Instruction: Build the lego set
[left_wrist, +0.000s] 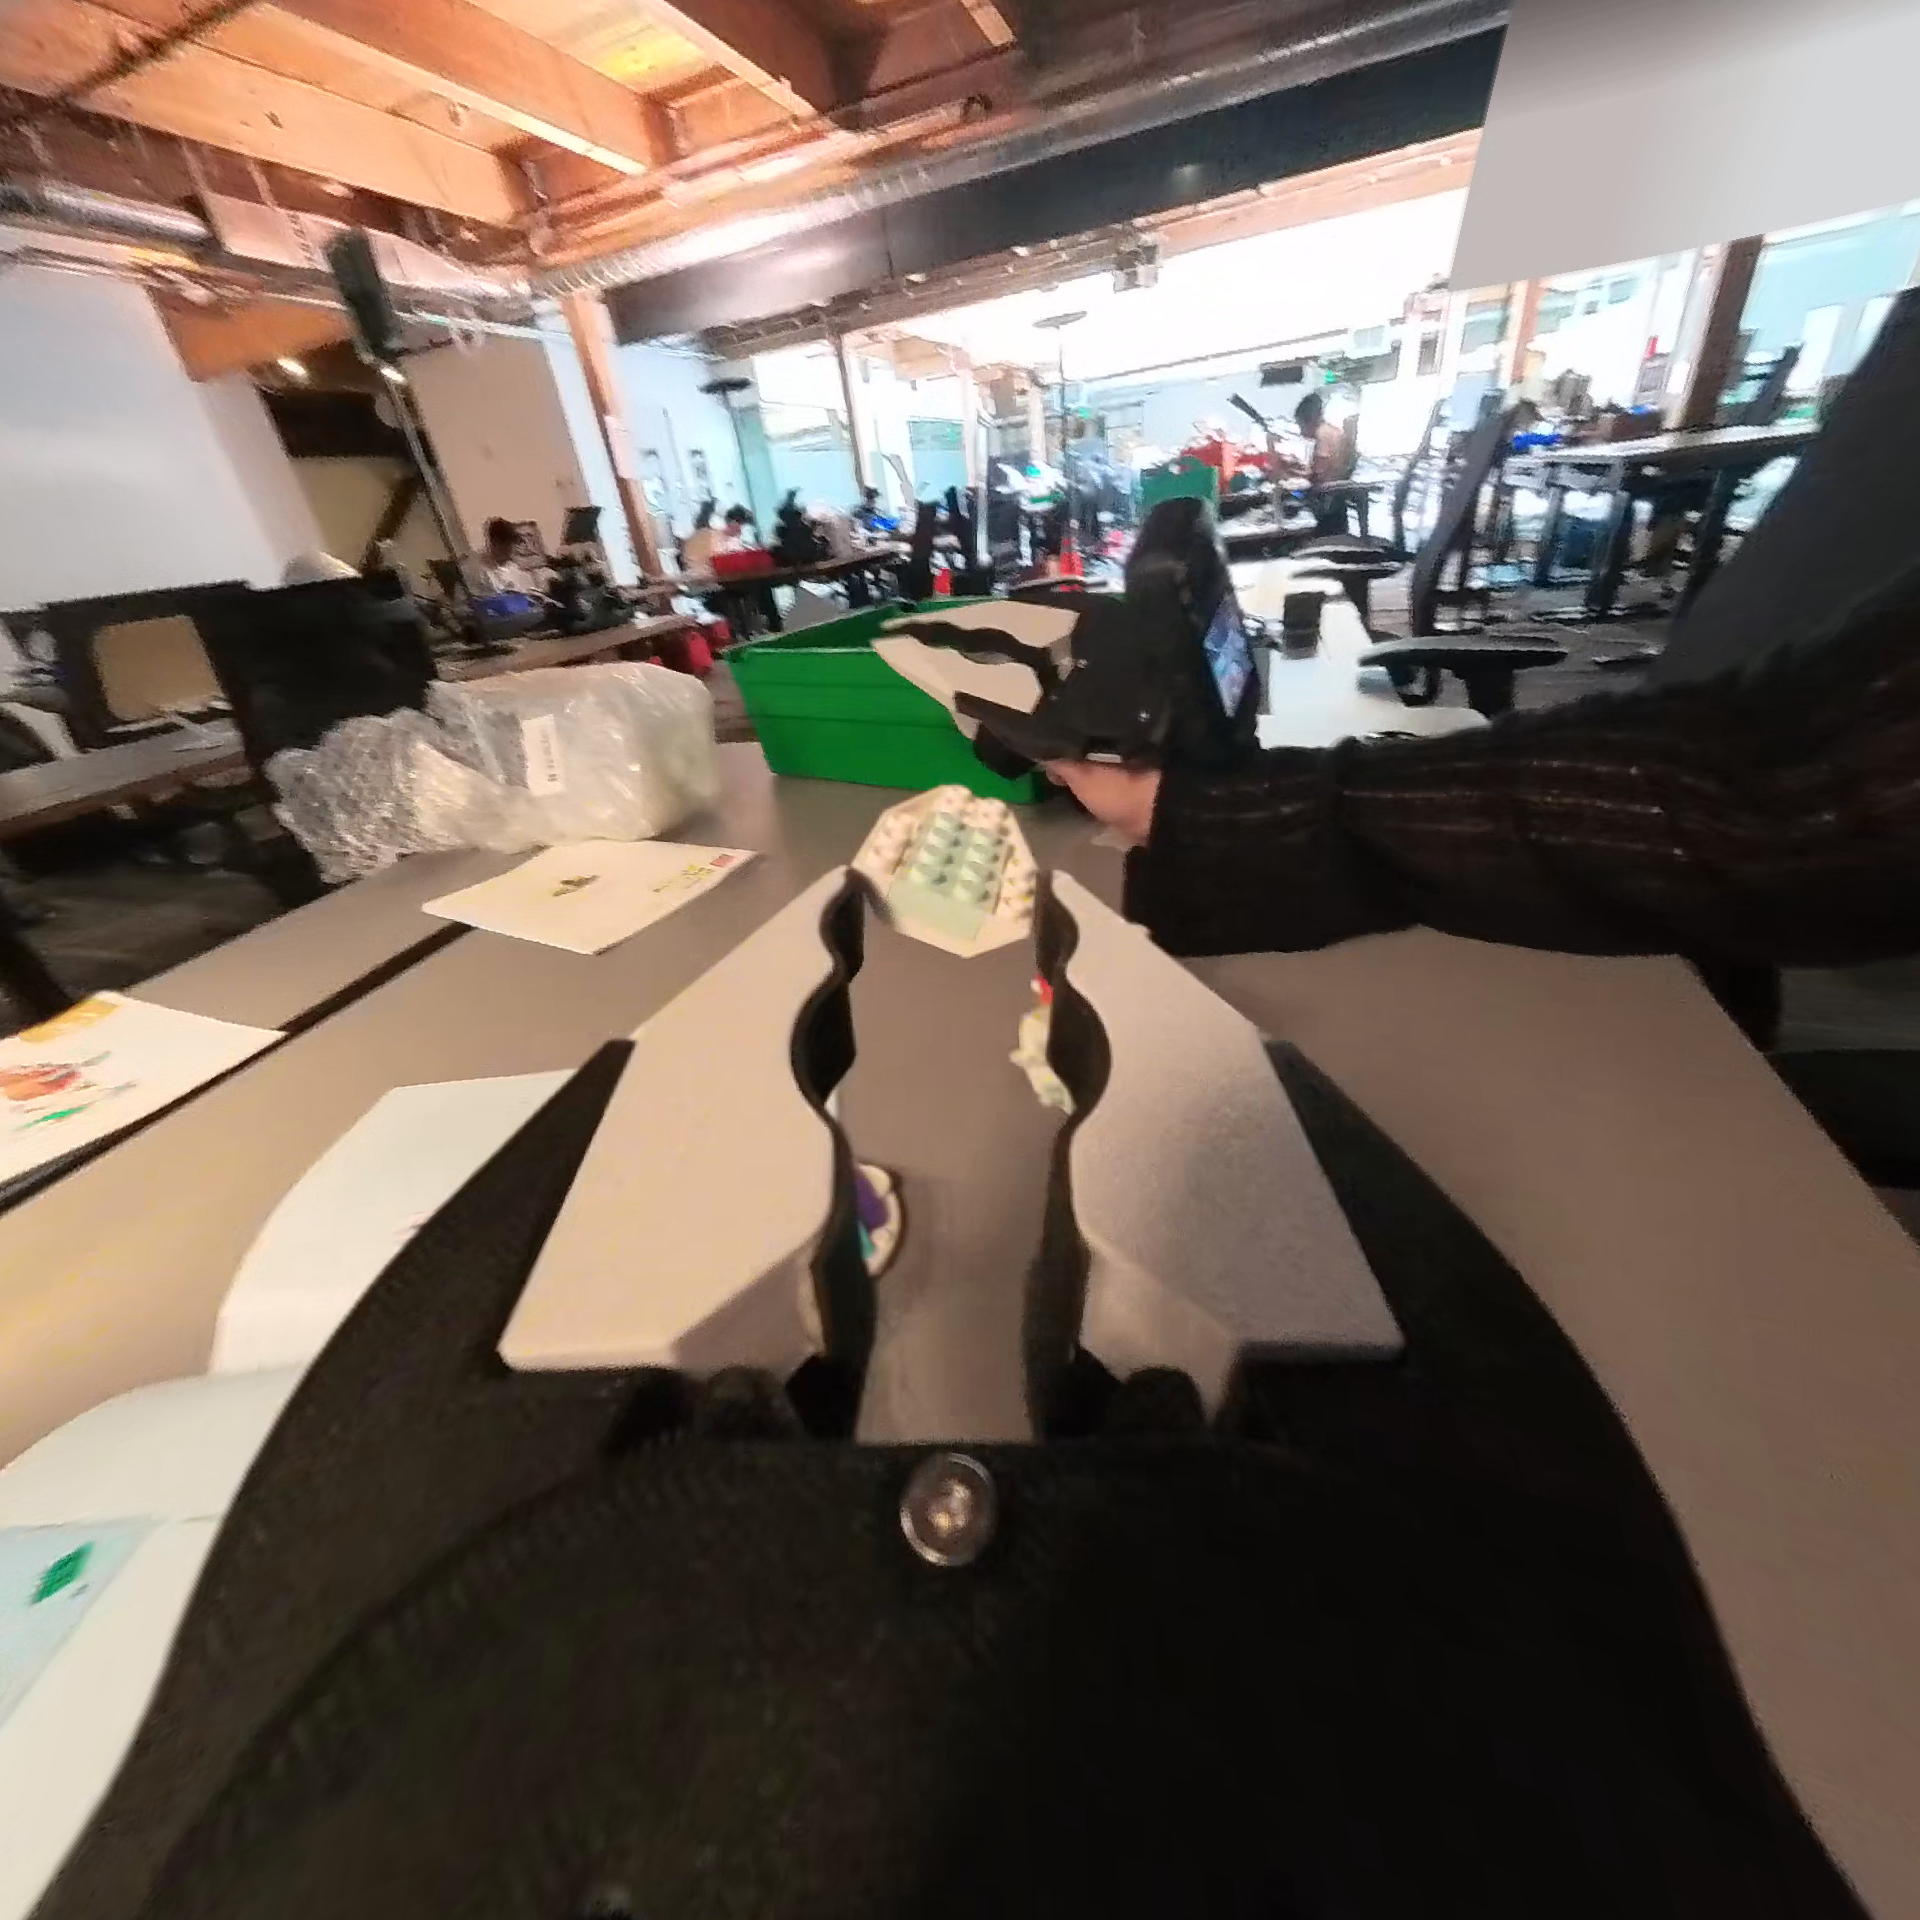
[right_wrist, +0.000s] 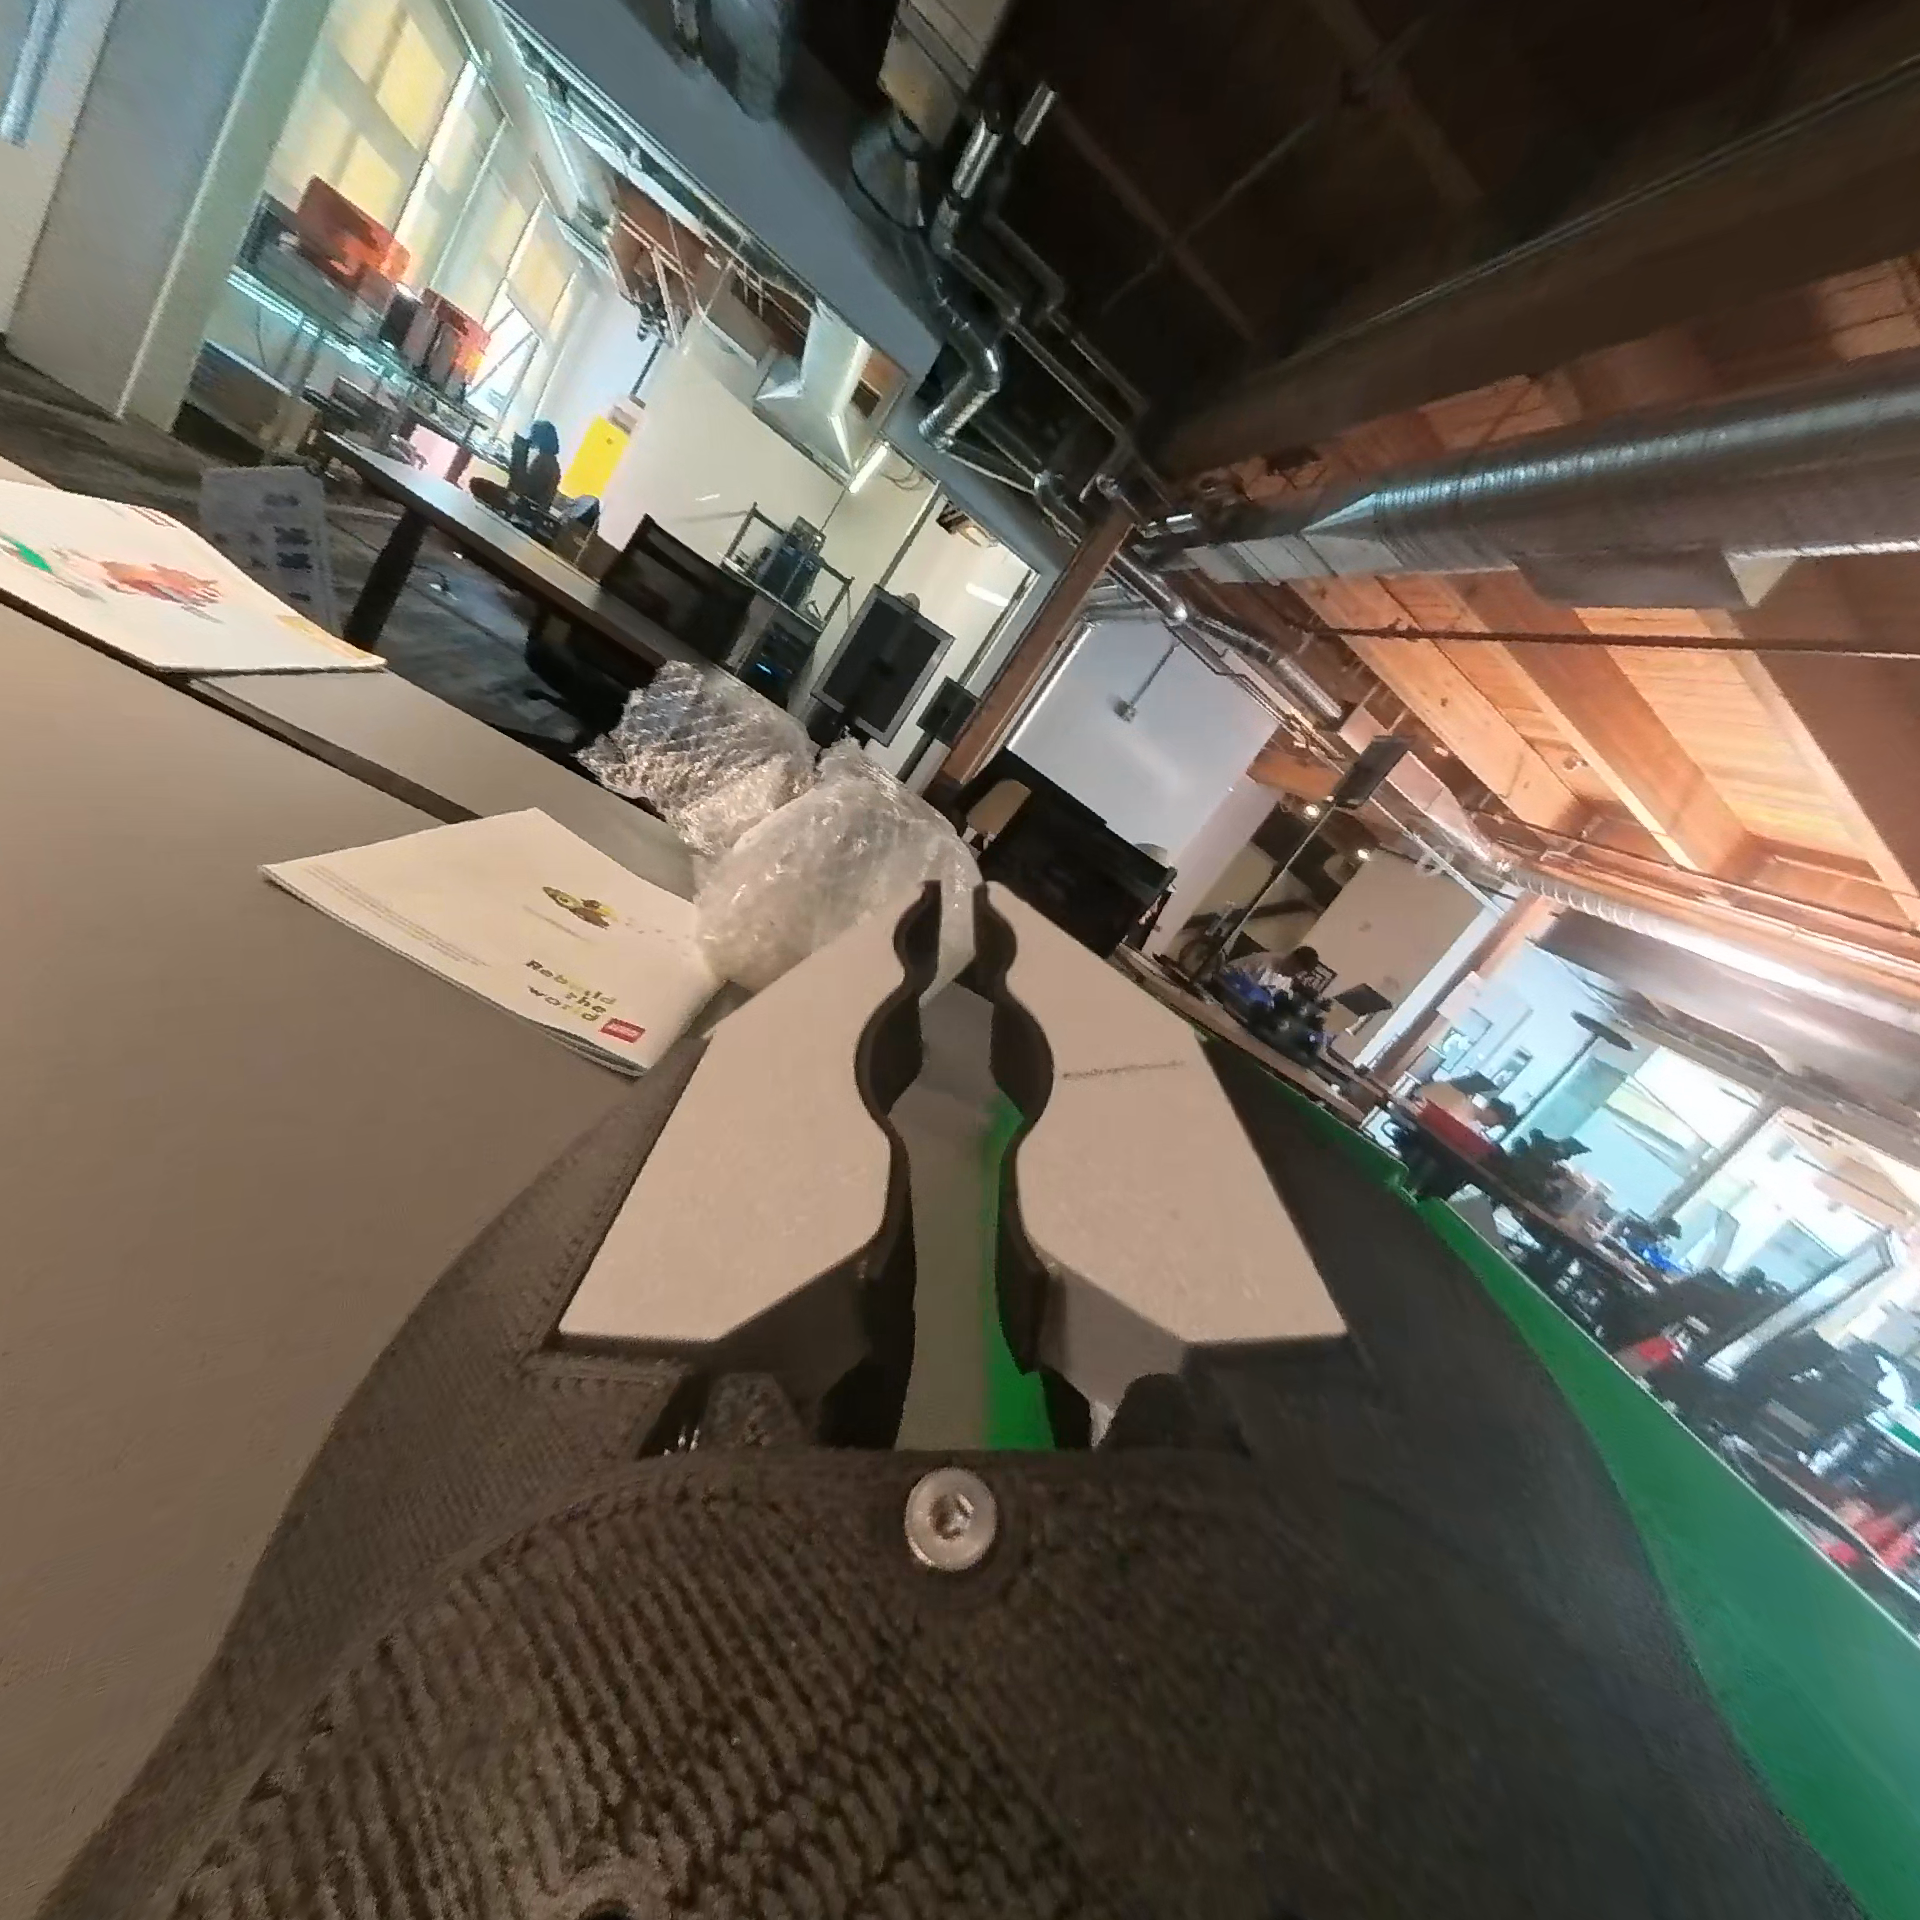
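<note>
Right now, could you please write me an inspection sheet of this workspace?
Surface: grey table, a seam on its left.
Job's things: white and mint lego piece just beyond the left gripper's tips; small loose bits nearer.
Clutter: bubble wrap, booklets, green bin.
Grippers: left gripper open, empty; right gripper narrowly open, empty, tilted beside the bin.
Cables: nothing seen.
Surroundings: open workshop, desks, chairs, people far off.

Open-plan workshop: exposed timber ceiling beams (left_wrist: 582, 94), metal ducting (right_wrist: 1558, 499), rows of cluttered workbenches (left_wrist: 1662, 447), office chairs (left_wrist: 1465, 644).
</note>
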